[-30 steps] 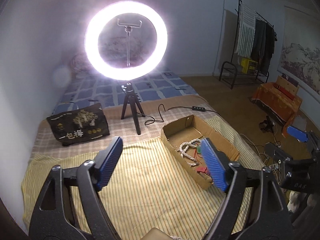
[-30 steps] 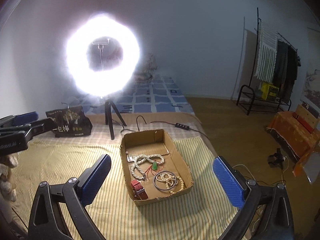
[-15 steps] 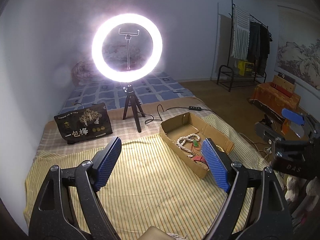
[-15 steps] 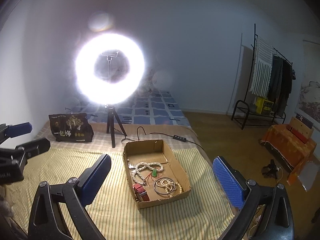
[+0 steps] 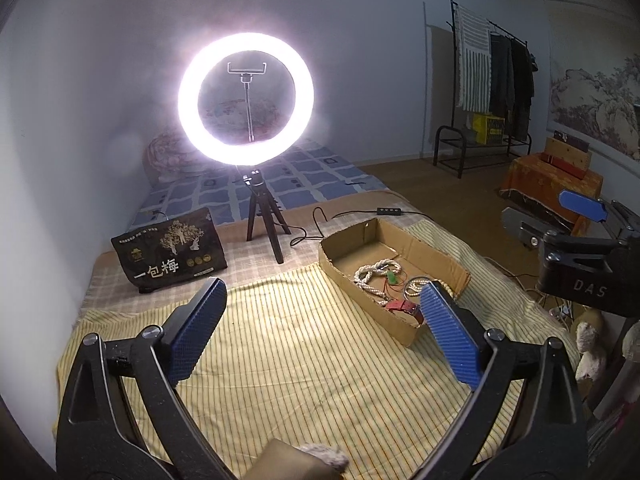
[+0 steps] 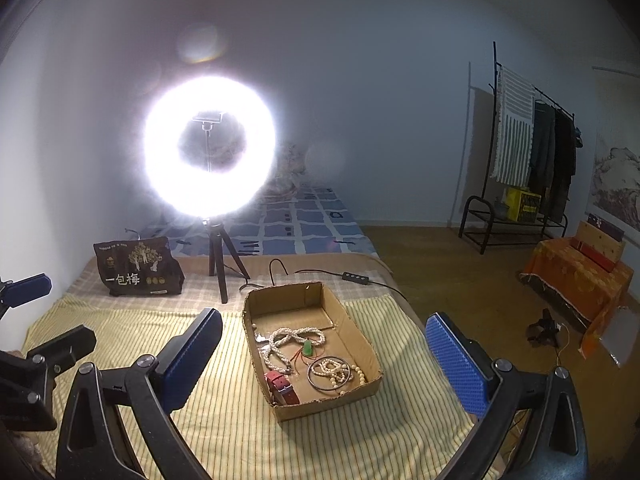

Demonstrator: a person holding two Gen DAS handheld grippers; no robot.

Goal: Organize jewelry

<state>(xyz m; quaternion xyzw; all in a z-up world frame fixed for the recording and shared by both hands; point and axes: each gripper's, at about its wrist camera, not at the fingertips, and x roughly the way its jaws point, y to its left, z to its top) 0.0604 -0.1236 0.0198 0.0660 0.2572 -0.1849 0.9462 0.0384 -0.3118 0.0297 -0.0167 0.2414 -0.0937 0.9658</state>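
The shallow brown cardboard box (image 6: 312, 344) lies on the yellow striped bedspread (image 6: 224, 420), lower centre of the right wrist view. It contains all visible jewelry: a white bead necklace (image 6: 294, 340) with green pendant (image 6: 307, 348), a red watch strap (image 6: 282, 388), and a thin metal bangle (image 6: 330, 374) around loose beads. This fits either gathered items or items awaiting sorting. The left claw (image 5: 320, 334) and right claw (image 6: 324, 364) both stand wide apart, holding nothing, well clear above the box, probably to keep it in view. A white ring light (image 6: 210, 146) illuminates the box.
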